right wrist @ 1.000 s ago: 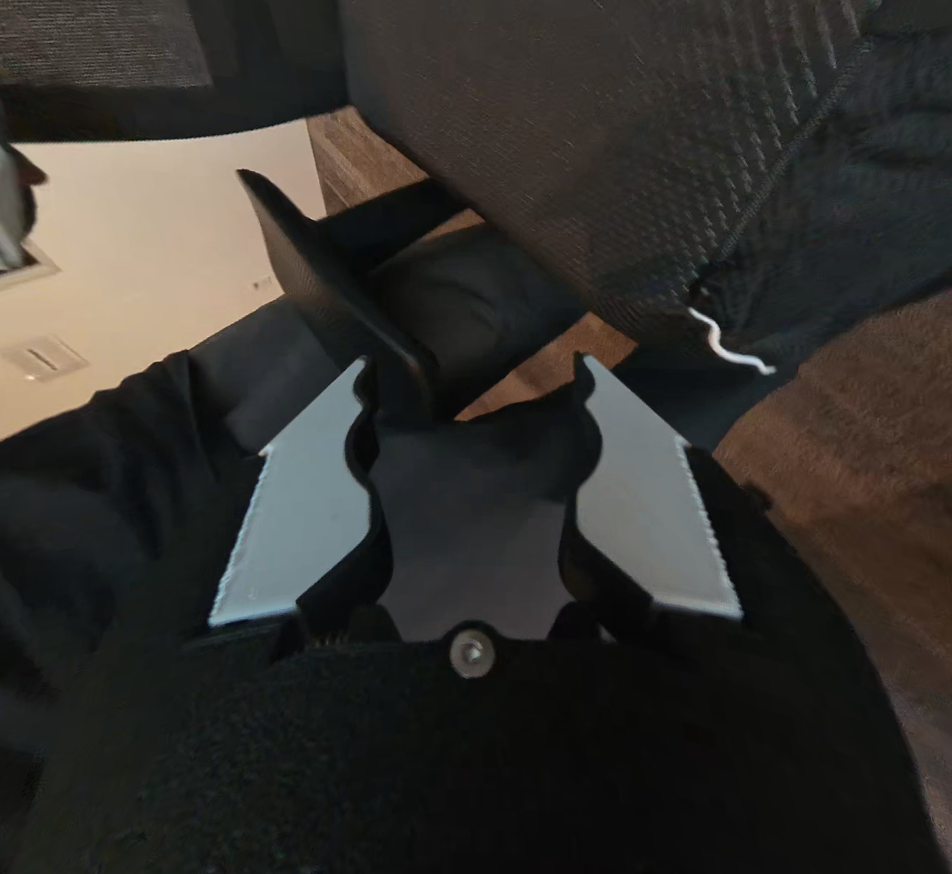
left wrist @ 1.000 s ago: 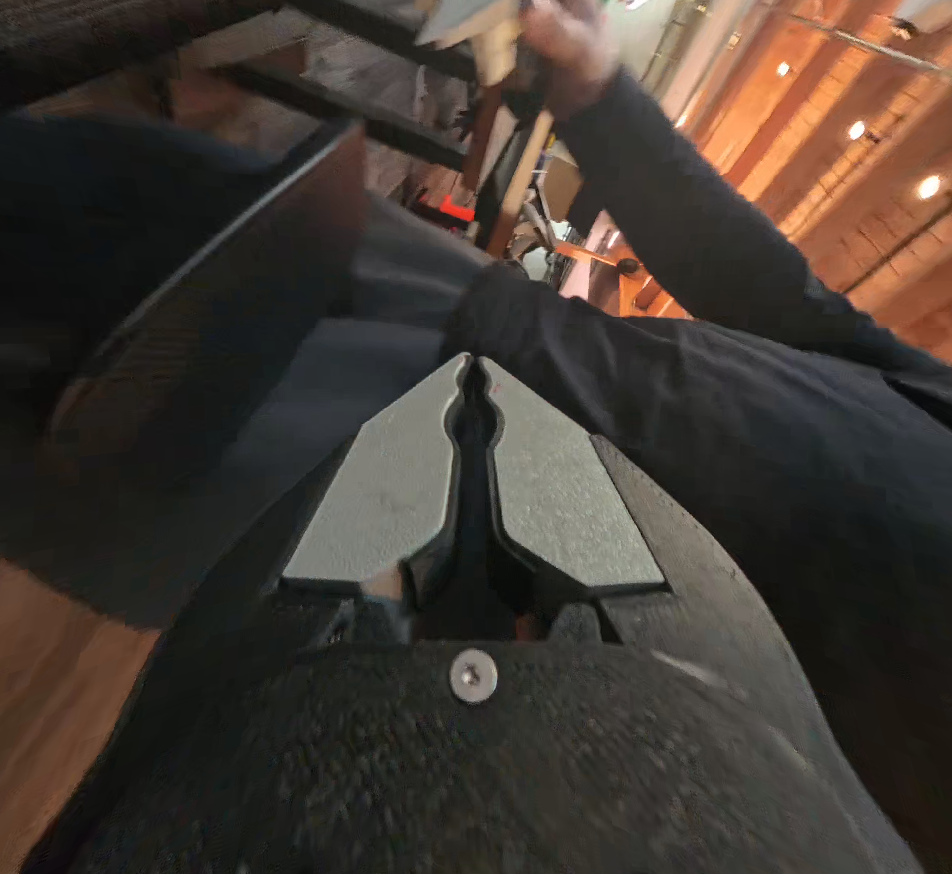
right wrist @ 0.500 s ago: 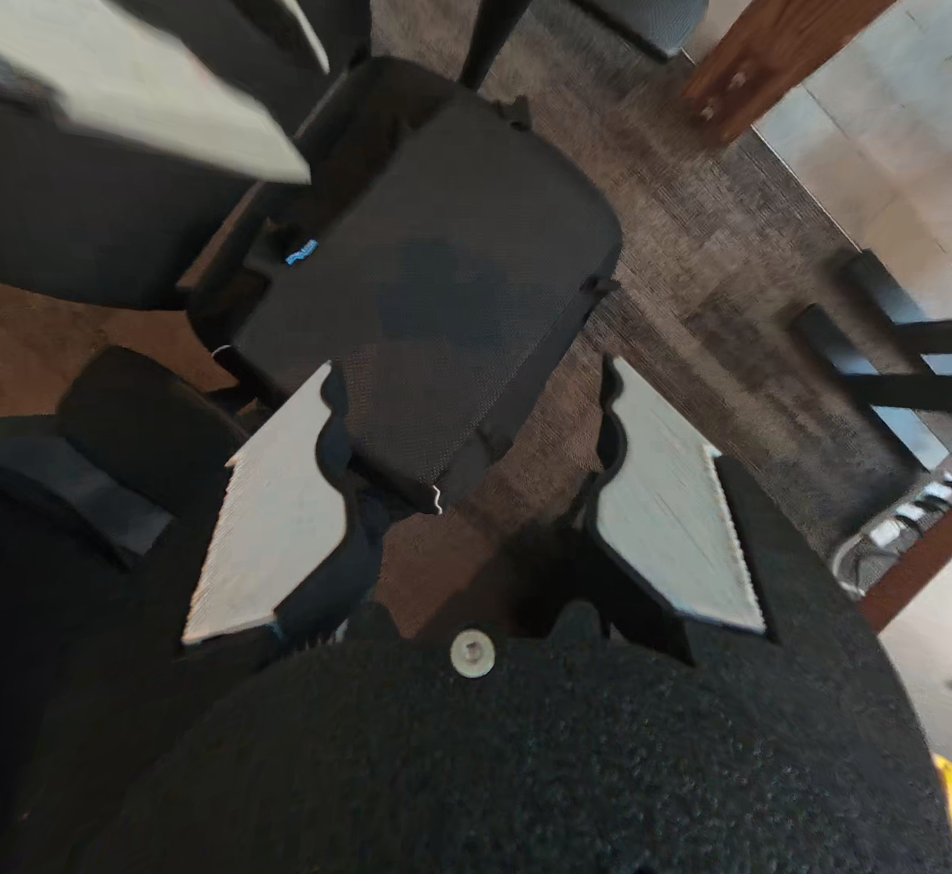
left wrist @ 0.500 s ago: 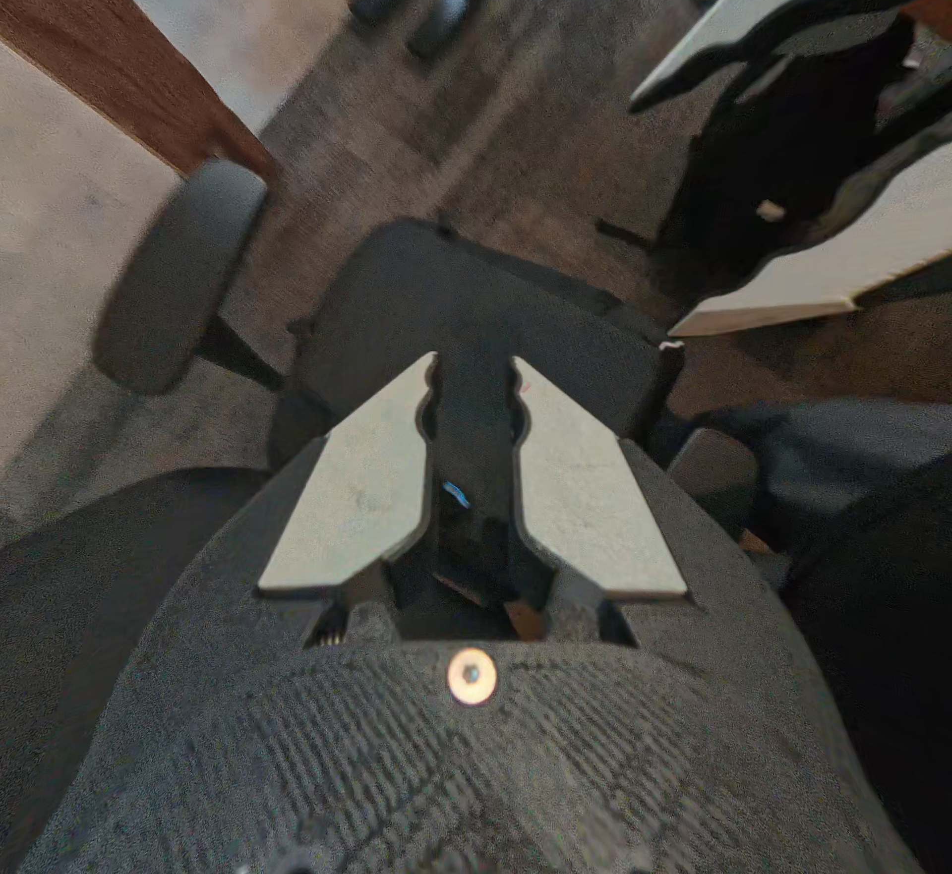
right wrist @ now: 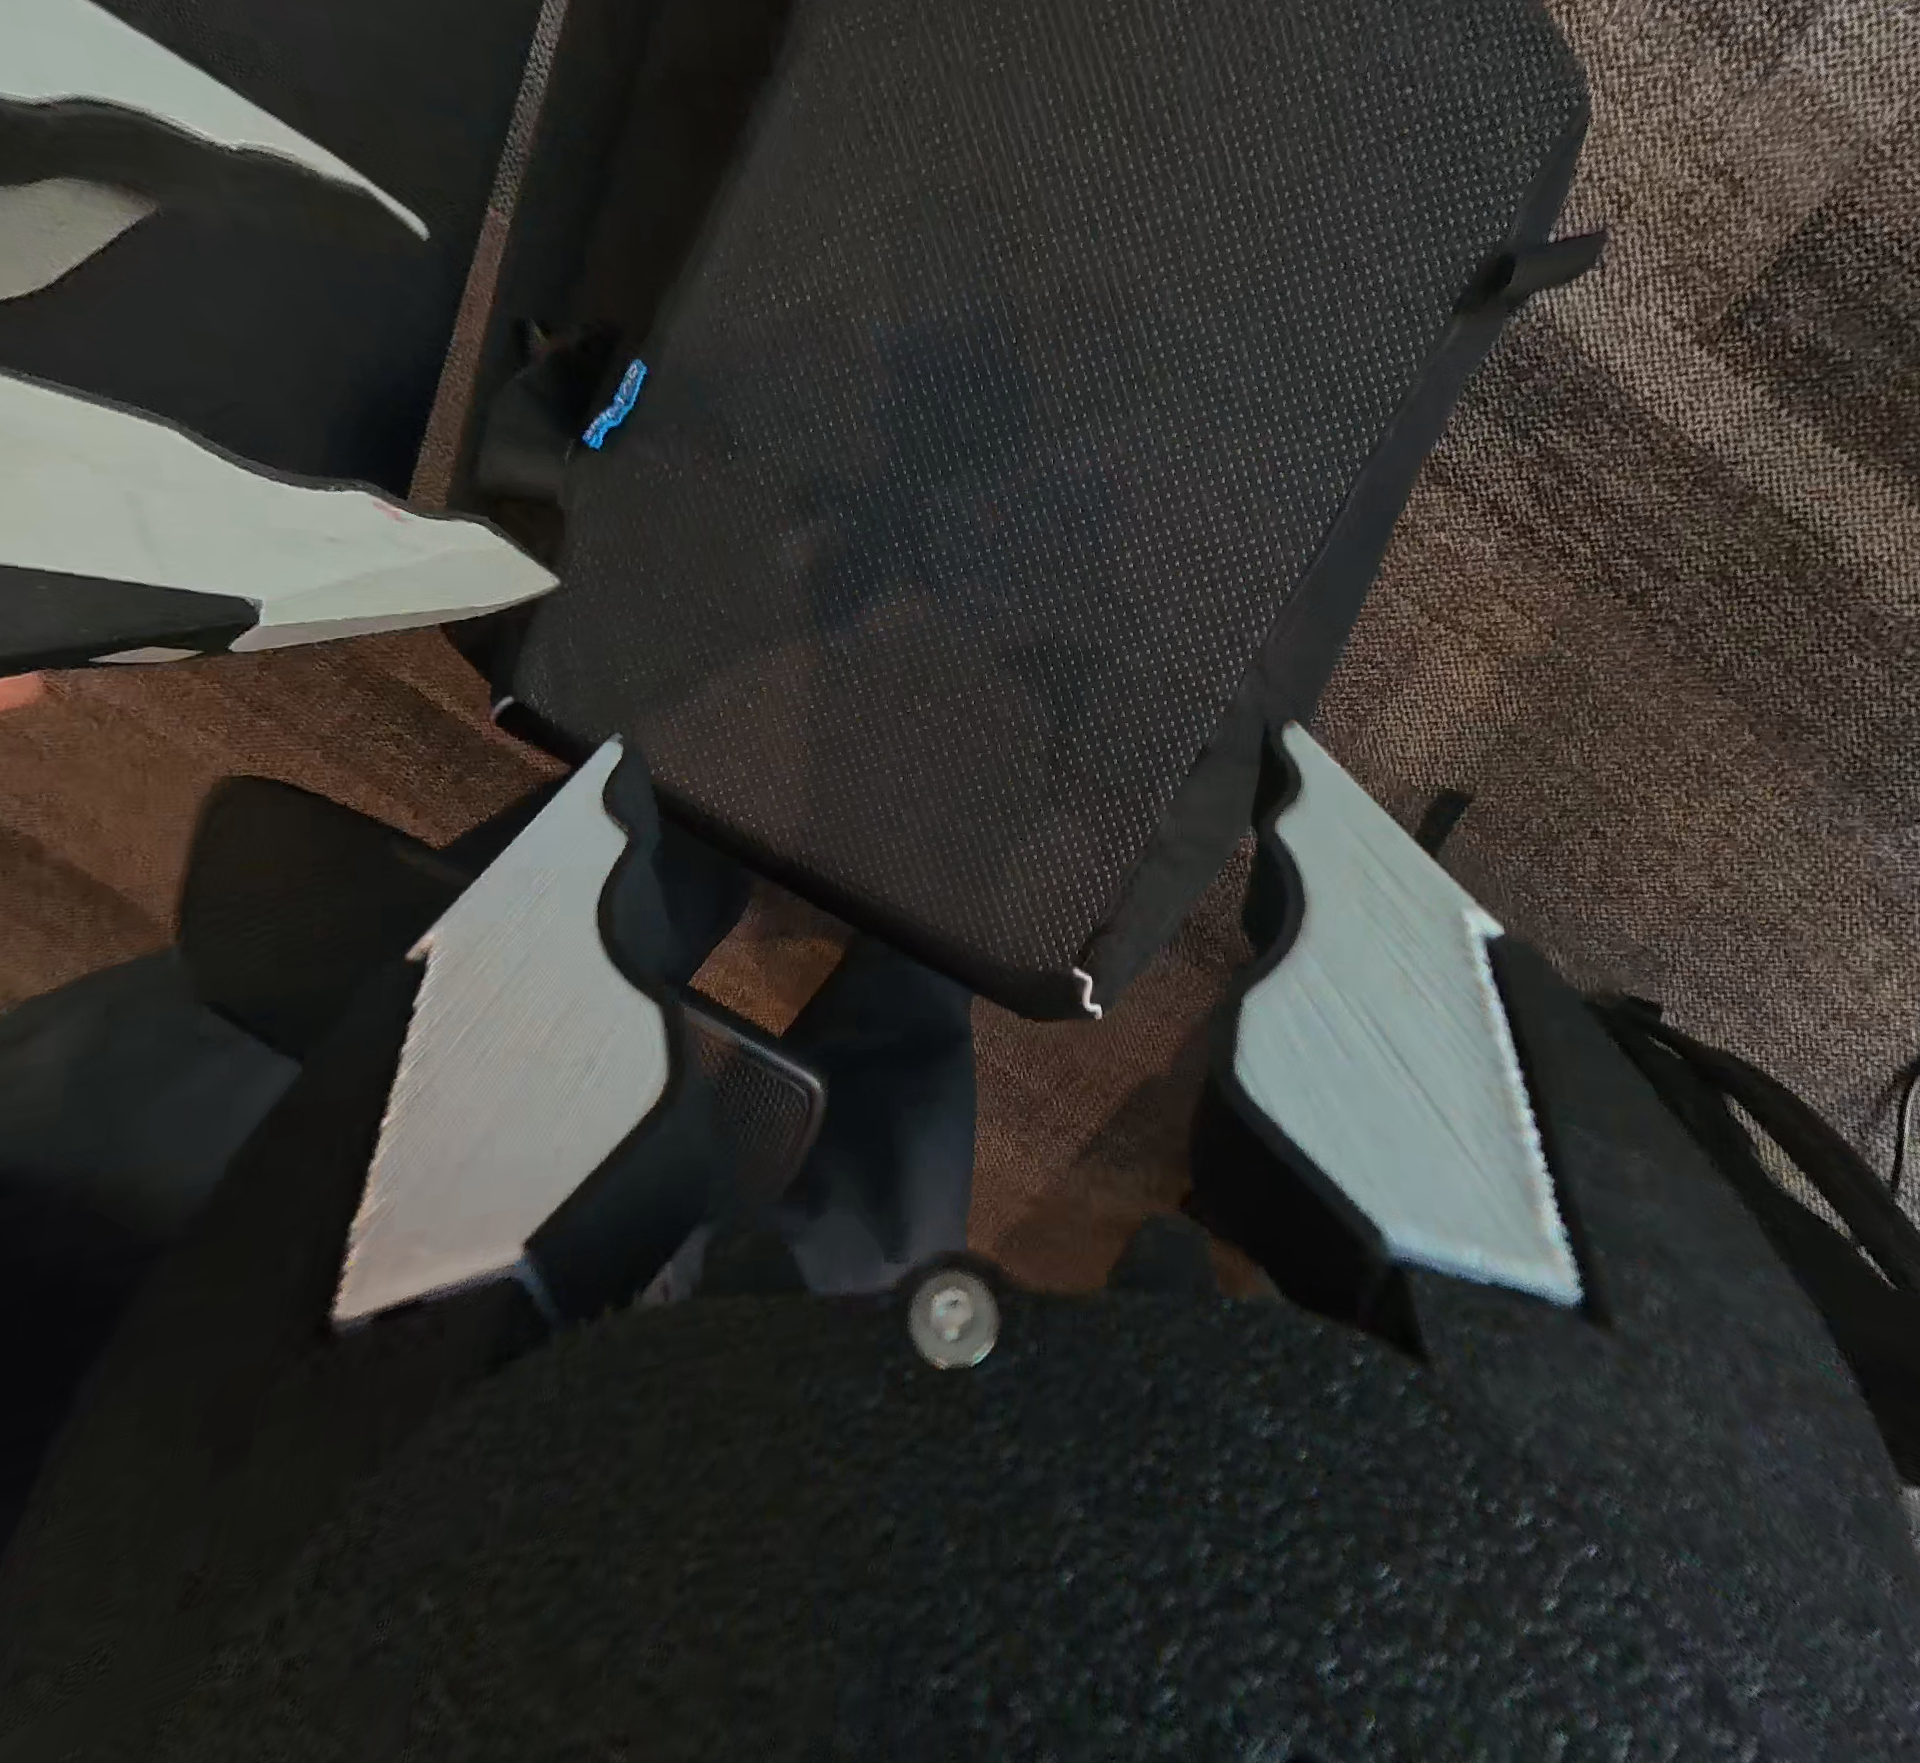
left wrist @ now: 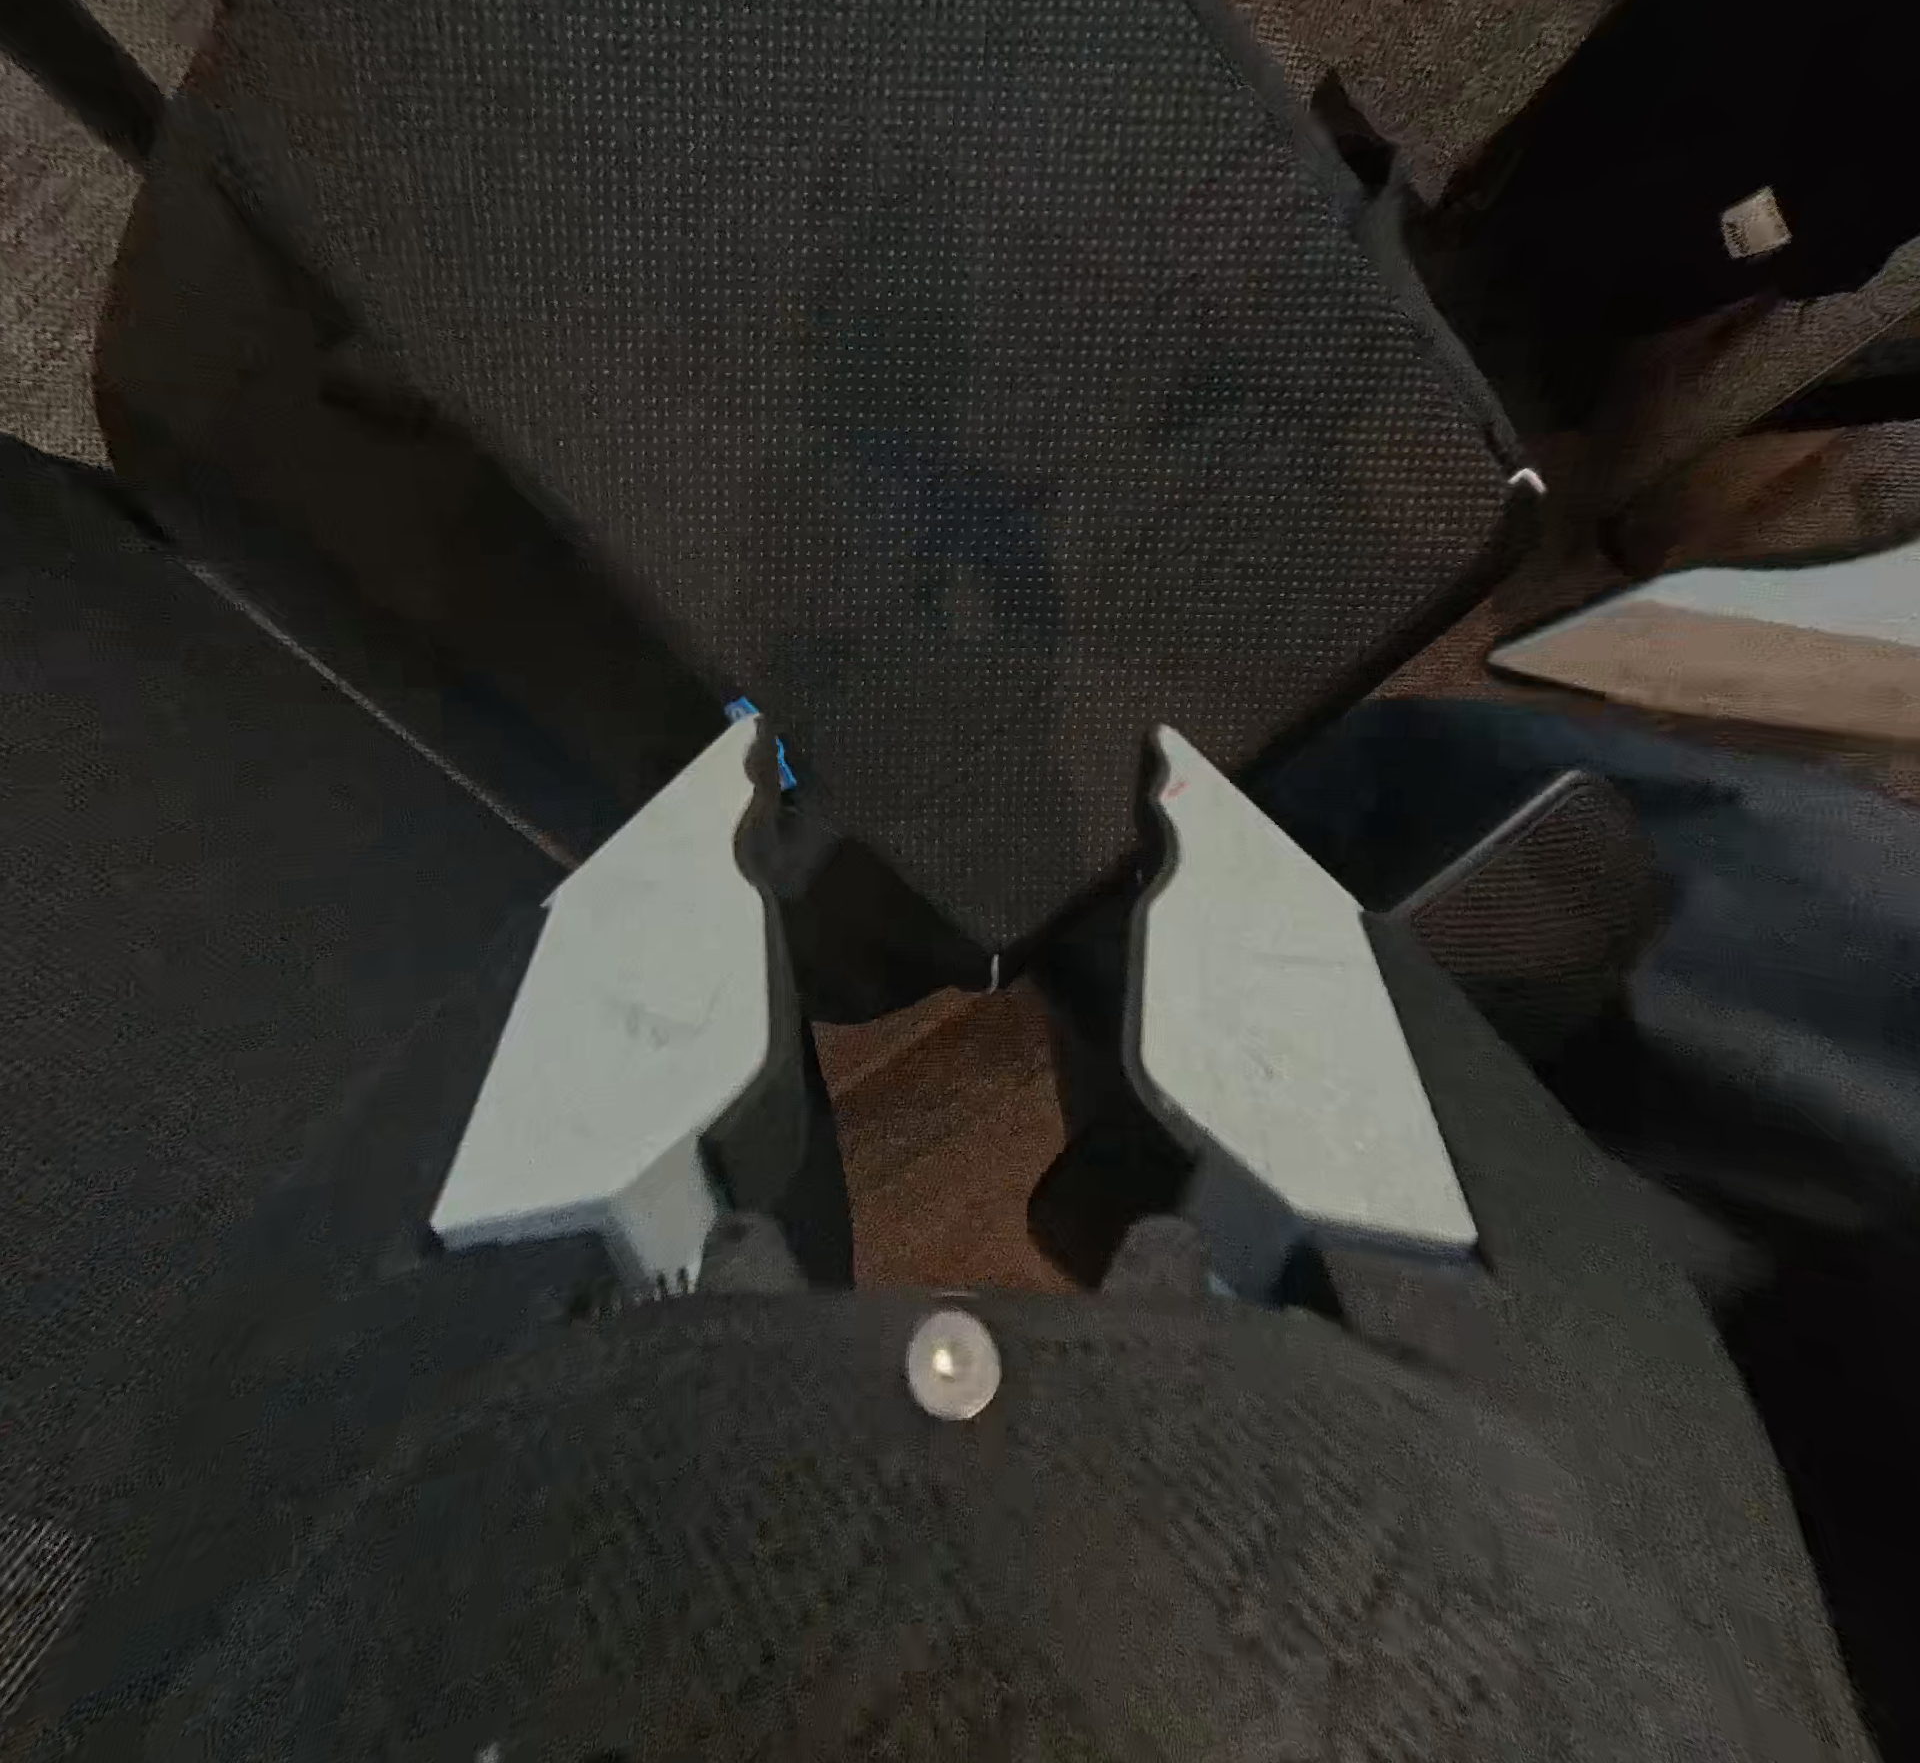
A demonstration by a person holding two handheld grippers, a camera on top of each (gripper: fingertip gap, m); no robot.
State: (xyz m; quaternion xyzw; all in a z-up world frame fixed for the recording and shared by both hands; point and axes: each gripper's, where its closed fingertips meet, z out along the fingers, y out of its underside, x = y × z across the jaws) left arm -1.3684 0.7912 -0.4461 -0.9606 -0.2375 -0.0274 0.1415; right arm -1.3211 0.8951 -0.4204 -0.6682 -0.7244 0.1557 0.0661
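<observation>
Brown carpet (right wrist: 1662,570) underneath — left gripper (left wrist: 956,747) and right gripper (right wrist: 951,747) both hovering spread wide, empty, over black mesh seat cushion (right wrist: 1039,363) — touching nothing.

Each handheld gripper, the left gripper (left wrist: 961,757) and the right gripper (right wrist: 951,757), has two pale grey wedge-shaped fingers with black wavy inner pads, a rough black textured body and one silver screw (left wrist: 953,1366).
</observation>
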